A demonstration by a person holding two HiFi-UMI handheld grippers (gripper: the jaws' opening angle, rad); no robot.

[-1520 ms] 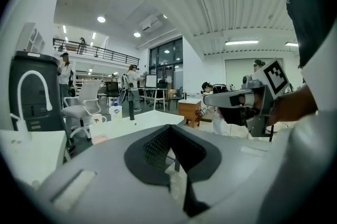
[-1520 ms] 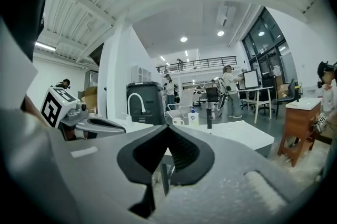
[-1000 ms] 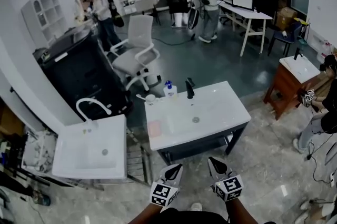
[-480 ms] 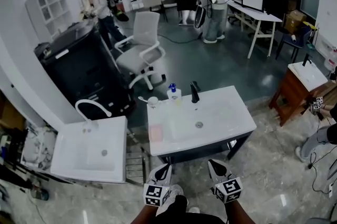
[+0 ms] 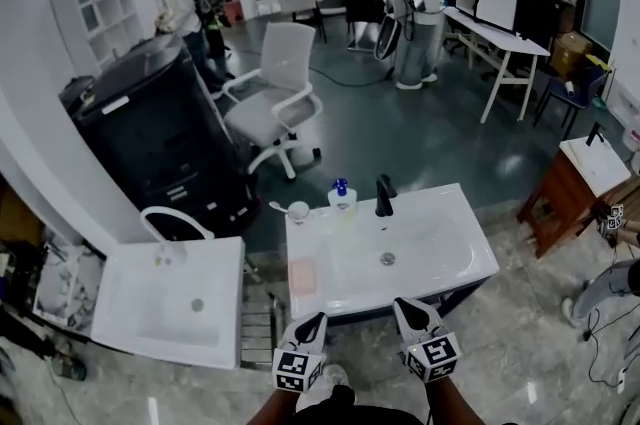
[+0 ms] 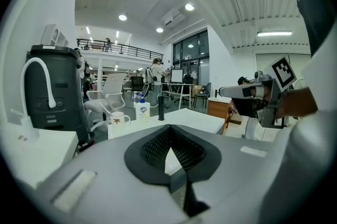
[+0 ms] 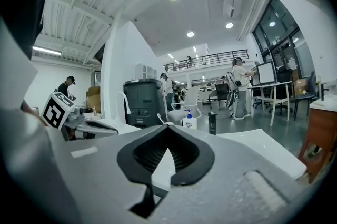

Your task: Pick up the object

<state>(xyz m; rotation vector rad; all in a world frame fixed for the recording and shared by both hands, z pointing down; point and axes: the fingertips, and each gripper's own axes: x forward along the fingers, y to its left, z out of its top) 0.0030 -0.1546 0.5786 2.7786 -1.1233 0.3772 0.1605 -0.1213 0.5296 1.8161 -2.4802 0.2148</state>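
Observation:
A white washbasin counter [image 5: 445, 235] stands just ahead of me. On its back edge sit a white cup [image 5: 298, 210] holding a toothbrush, a soap pump bottle [image 5: 342, 197] and a black tap [image 5: 384, 196]; a pink pad [image 5: 302, 276] lies at its front left. My left gripper [image 5: 316, 319] and right gripper [image 5: 404, 305] hang side by side before the counter's front edge, both shut and empty. In the left gripper view the shut left gripper [image 6: 169, 131] points at the cup [image 6: 117, 119] and bottle [image 6: 141, 110]. The right gripper [image 7: 167, 130] faces the bottle [image 7: 189, 121].
A second white basin [image 5: 170, 298] with a curved white tap stands to the left, a tall black bin [image 5: 160, 133] behind it. A white office chair [image 5: 280, 93] is beyond the counter, a wooden cabinet [image 5: 570, 188] to the right. Several people stand at the back.
The view has moved closer to the counter, which now sits lower and nearer. Both grippers stay shut and keep their place at the bottom of the head view.

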